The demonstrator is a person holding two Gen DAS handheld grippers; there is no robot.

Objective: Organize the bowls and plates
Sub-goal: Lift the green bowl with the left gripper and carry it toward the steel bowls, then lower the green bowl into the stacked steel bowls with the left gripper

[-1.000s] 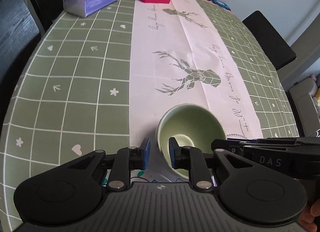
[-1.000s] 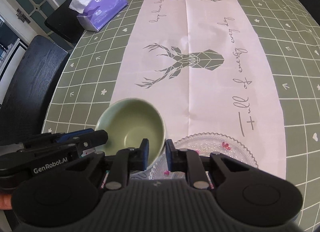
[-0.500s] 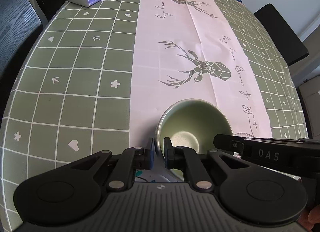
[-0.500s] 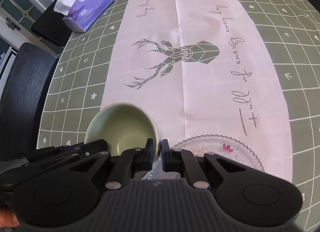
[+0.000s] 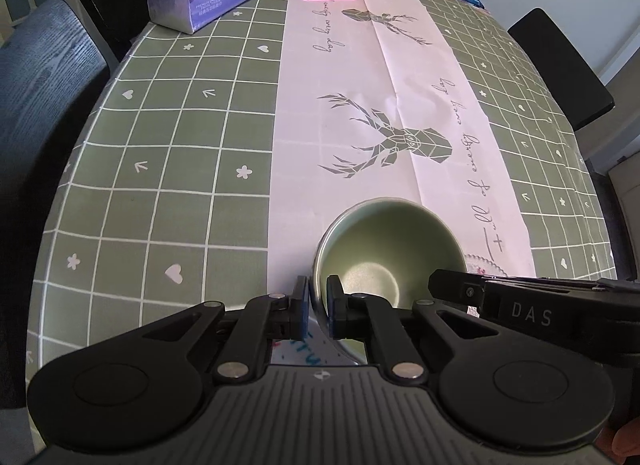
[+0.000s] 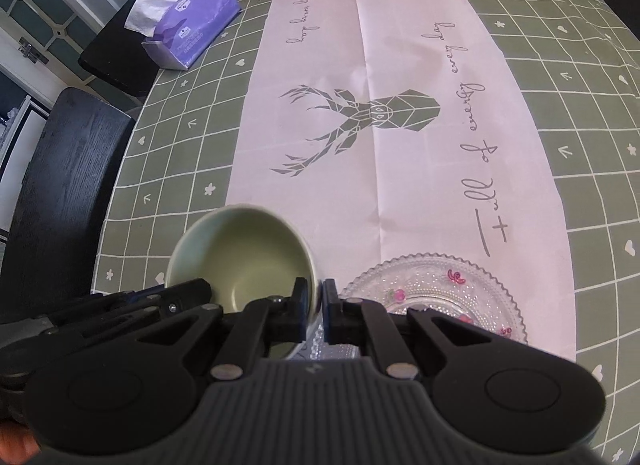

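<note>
The green bowl (image 5: 388, 249) sat tilted near the tabletop's (image 5: 168, 185) near edge, beside a glass plate (image 6: 436, 289). The left gripper (image 5: 318, 307) and right gripper (image 6: 316, 311) each had jaws clenched on opposite rim sides. Beyond lay broad bare cloth.

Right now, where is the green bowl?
The green bowl sits low in both wrist views, over the pink runner's near end, left of the glass plate, its rim pinched by the left gripper and right gripper.
</note>
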